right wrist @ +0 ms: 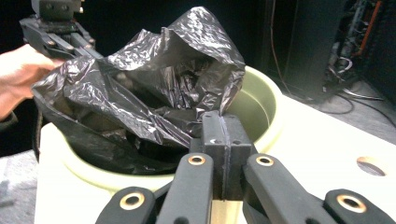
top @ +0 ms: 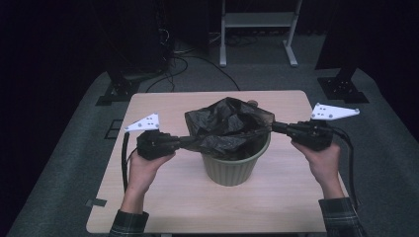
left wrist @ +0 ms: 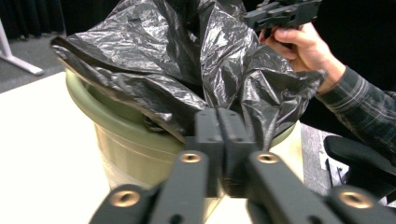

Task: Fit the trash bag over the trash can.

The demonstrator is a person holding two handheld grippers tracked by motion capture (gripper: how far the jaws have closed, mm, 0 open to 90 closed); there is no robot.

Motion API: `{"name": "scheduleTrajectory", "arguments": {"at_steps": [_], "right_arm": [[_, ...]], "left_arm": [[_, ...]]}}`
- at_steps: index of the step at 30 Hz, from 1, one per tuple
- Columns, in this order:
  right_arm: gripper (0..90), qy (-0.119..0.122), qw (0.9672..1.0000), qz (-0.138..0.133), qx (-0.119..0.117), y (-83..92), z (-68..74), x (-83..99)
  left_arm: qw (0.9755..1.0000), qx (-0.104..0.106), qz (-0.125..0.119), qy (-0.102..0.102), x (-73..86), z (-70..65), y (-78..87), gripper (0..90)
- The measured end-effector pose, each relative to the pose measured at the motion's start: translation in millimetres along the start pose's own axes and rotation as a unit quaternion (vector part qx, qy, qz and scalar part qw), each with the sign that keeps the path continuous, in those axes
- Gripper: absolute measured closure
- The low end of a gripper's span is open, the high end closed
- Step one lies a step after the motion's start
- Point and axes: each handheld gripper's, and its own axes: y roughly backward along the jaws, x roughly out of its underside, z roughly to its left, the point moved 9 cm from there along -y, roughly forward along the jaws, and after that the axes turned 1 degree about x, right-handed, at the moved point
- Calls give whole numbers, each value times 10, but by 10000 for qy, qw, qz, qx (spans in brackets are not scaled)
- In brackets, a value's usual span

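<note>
Fingers of both grippers closed on the black bin bag, one at each side.

Left gripper pinches the bag's left edge; right gripper pinches the right edge, jaws pressed together on the film in both gripper views. Bag is crumpled and stretched between them over the mouth of the green bin, partly inside it. Bin stands upright mid-table.
</note>
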Motion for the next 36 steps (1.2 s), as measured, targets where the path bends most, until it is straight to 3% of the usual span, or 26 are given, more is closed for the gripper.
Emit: {"name": "scheduleTrajectory", "arguments": {"at_steps": [1, 2, 7, 12, 16, 19, 23, 26, 33, 36], "right_arm": [[900, 17, 10000, -37, -30, 29, 13, 14], [900, 26, 9999, -74, -63, 49, 22, 17], [900, 141, 9997, -92, -172, 27, 93, -24], [900, 150, 9997, -84, -186, -11, 97, -41], [900, 159, 9996, -123, -185, -24, 102, -64], [900, 131, 9994, -194, -237, -39, 117, -93], [900, 252, 9989, -146, -357, -138, 212, -125], [900, 302, 9987, -68, -405, -216, 265, -133], [900, 357, 9986, -7, -395, -274, 272, -123], [900, 367, 9984, -46, -436, -288, 290, -129]], "left_arm": [[9999, -104, -27, -39, -17, 14, 14, 698], [9998, -162, -119, -72, -57, 21, 41, 667], [9981, -335, -358, -371, -425, -21, 167, 530], [9964, -523, -449, -494, -693, 29, 260, 450], [9965, -685, -354, -334, -678, 134, 239, 345], [9977, -542, -326, -259, -652, 117, 126, 272], [9974, -496, -415, -306, -715, 81, -48, 183], [9970, -454, -498, -383, -839, 53, -121, 174], [9947, -554, -637, -590, -1186, 54, -120, 175], [9957, -451, -417, -695, -1230, 15, -247, 201]]}}
